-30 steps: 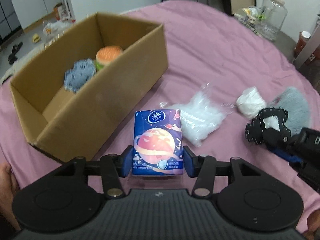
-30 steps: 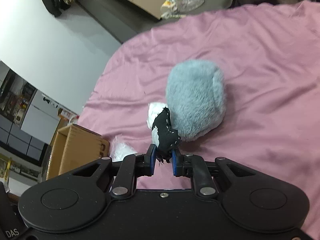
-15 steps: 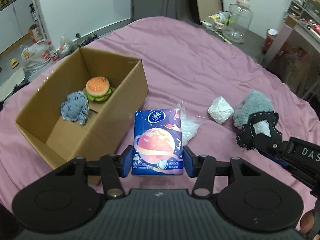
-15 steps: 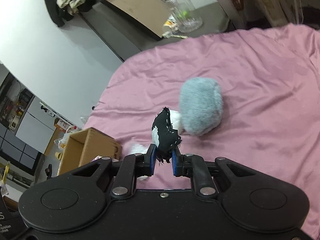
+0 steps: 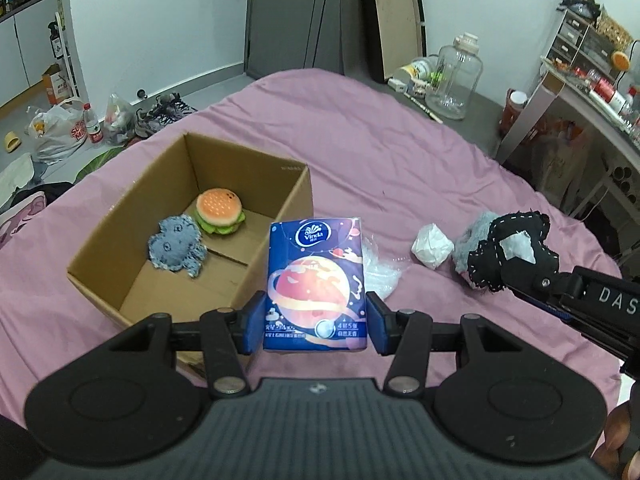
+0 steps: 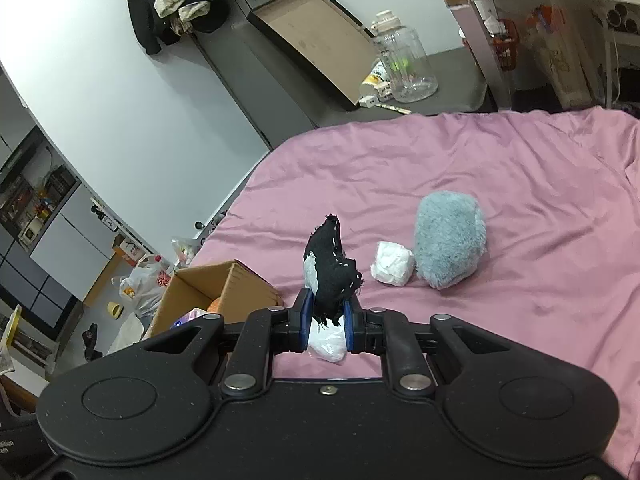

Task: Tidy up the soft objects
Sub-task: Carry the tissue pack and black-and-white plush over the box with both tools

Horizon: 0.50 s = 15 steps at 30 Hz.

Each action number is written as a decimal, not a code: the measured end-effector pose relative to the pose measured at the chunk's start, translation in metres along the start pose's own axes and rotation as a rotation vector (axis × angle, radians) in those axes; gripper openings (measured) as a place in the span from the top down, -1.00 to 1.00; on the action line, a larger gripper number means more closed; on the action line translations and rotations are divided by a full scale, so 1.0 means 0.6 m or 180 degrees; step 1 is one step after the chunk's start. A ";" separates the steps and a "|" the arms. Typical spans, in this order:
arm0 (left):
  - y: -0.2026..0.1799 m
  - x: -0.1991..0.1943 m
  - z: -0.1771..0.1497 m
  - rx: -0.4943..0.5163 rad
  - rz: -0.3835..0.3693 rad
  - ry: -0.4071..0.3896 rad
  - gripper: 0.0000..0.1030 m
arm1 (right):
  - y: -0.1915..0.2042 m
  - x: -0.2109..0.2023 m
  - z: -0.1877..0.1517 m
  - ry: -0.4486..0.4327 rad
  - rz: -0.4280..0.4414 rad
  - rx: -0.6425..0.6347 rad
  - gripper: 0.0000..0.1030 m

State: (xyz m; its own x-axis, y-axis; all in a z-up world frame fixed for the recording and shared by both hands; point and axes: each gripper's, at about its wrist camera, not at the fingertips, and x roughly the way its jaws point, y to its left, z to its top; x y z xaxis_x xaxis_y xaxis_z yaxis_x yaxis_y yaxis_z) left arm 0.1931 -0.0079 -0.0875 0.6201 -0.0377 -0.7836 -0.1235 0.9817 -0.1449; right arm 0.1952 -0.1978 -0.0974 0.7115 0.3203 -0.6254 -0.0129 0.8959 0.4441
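My left gripper [image 5: 316, 320] is shut on a blue tissue pack [image 5: 316, 280] and holds it above the pink sheet, just right of an open cardboard box [image 5: 280, 216]. In the box lie a burger toy [image 5: 219, 210] and a grey-blue plush [image 5: 176, 246]. My right gripper [image 6: 326, 314] is shut on a black stitched fabric toy [image 6: 330, 268], also seen at the right of the left wrist view [image 5: 512, 252]. A grey fluffy toy [image 6: 450, 252], a white wad [image 6: 392, 264] and a clear plastic bag [image 5: 382, 268] lie on the sheet.
The pink sheet [image 6: 500, 168] covers the bed. A clear jug [image 5: 454, 80] and clutter stand on the dark surface beyond. Bags and bottles lie on the floor at the left [image 5: 60, 132]. A desk [image 5: 592, 92] stands at the right.
Both grippers have risen with their loads. The box, the grey toy and the white wad look smaller and farther below. More of the room shows.
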 end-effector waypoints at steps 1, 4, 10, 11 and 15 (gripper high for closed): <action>0.006 -0.003 0.003 -0.0007 -0.0030 -0.0009 0.02 | 0.005 -0.002 0.000 -0.0009 -0.0002 -0.0014 0.68; 0.020 -0.010 0.008 -0.0006 -0.0096 -0.0038 0.02 | 0.025 -0.007 -0.001 -0.0042 -0.0010 -0.0081 0.68; 0.055 -0.014 0.017 -0.0081 -0.0148 -0.0078 0.02 | 0.061 -0.010 -0.006 -0.0072 -0.0010 -0.0199 0.68; 0.061 -0.014 0.020 -0.0086 -0.0156 -0.0088 0.02 | 0.066 -0.010 -0.006 -0.0072 -0.0011 -0.0214 0.68; 0.084 -0.013 0.032 -0.0111 -0.0179 -0.0118 0.02 | 0.088 -0.009 -0.008 -0.0095 -0.0021 -0.0293 0.68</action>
State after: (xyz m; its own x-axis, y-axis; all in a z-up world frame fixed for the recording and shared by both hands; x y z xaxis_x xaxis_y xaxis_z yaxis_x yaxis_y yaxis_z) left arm 0.1972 0.0455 -0.0770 0.6549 -0.0850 -0.7509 -0.1142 0.9711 -0.2096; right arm 0.1875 -0.1507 -0.0735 0.7325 0.3061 -0.6080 -0.0716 0.9229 0.3783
